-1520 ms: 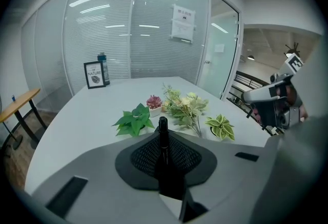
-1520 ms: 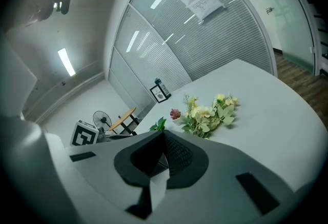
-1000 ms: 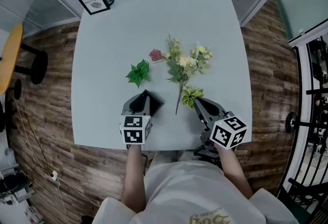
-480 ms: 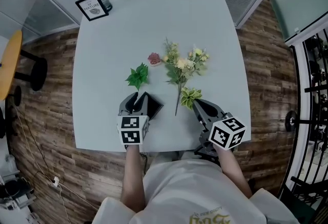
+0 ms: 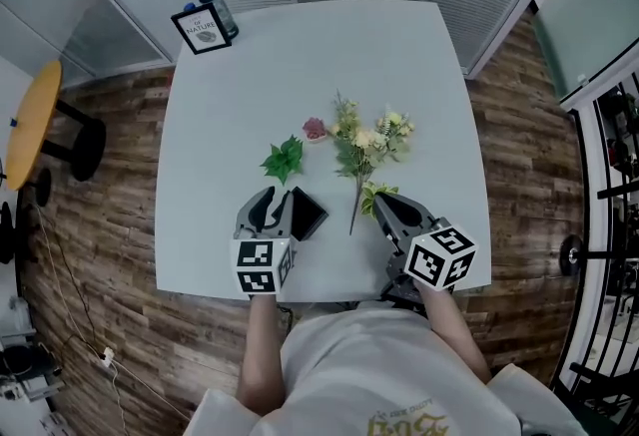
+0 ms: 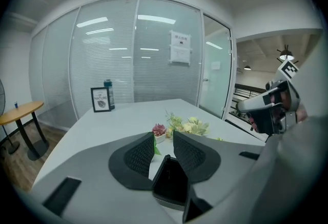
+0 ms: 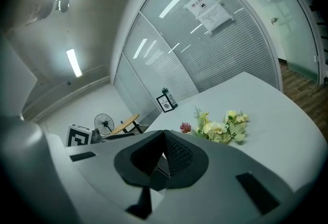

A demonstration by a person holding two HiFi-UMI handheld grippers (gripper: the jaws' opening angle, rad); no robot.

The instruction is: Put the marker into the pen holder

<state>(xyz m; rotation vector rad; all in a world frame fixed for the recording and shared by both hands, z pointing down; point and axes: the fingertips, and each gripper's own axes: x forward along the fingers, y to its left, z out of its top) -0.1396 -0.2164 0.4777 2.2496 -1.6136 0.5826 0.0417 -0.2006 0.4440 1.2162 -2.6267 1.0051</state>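
Left gripper (image 6: pixel 164 140): jaws opening, pads clear of the black pen holder (image 5: pixel 308 213), which lies on the table (image 5: pixel 419 55) just beside them (nearer the person than the flower bunch (image 5: pixel 364 140)). Right gripper (image 5: pixel 383 204): at the bunch's stem end, jaws together and empty.

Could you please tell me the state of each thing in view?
Left gripper: jaws opening, pads pressing nothing.
Right gripper: shut, empty.
Black holder: on the table beside the left jaws, ungripped.
Flower bunch: lying flat.
Leaf sprig: lying flat.
Framed sign: upright.
Bottle: upright, capped.
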